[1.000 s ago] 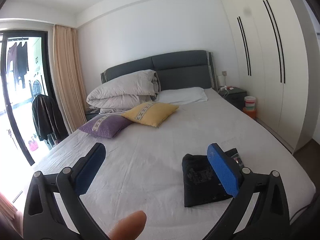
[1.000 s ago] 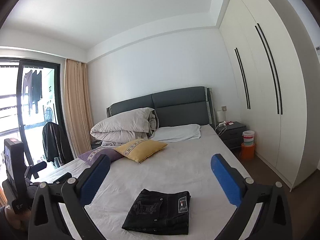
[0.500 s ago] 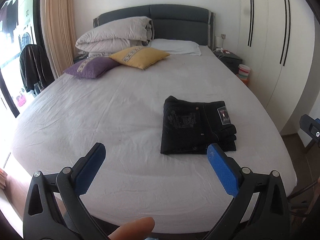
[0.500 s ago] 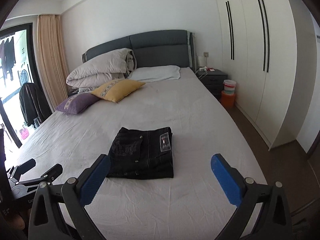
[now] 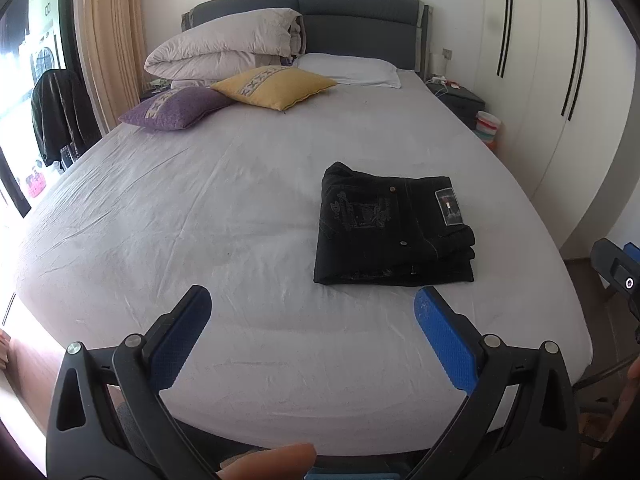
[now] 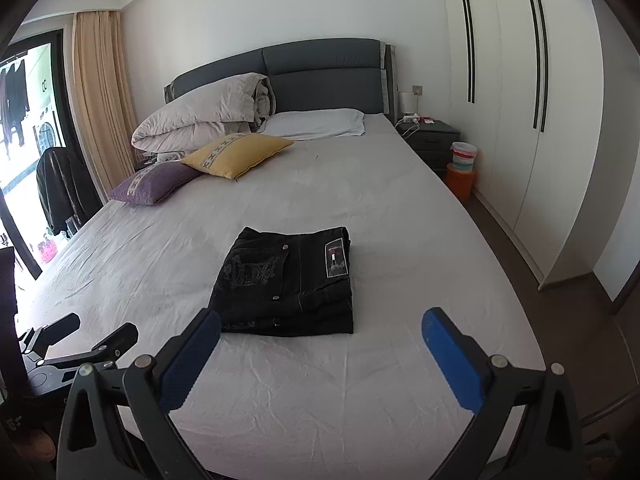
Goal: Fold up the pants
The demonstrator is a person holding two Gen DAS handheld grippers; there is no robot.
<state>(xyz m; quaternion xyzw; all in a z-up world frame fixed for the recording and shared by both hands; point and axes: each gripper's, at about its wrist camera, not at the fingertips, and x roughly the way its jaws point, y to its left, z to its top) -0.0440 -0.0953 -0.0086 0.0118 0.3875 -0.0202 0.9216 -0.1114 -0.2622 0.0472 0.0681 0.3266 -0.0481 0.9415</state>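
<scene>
Black pants (image 5: 390, 230) lie folded in a neat rectangle on the grey bed sheet (image 5: 224, 208), near the bed's foot; they also show in the right wrist view (image 6: 288, 280). My left gripper (image 5: 312, 300) is open and empty, held above the foot edge, short of the pants and to their left. My right gripper (image 6: 320, 320) is open and empty, hovering just short of the pants' near edge. Neither gripper touches the pants.
A yellow cushion (image 5: 274, 86), a purple cushion (image 5: 176, 108), a white pillow (image 5: 348, 70) and a folded duvet (image 5: 224, 50) lie at the head. A nightstand (image 6: 432, 136) and buckets (image 6: 462, 168) stand right of the bed. White wardrobes (image 6: 540, 120) line the right wall.
Both cameras have tilted down from the wall and ceiling toward the bed. The folded pants now sit lower and closer in both views. Both grippers stay open.
</scene>
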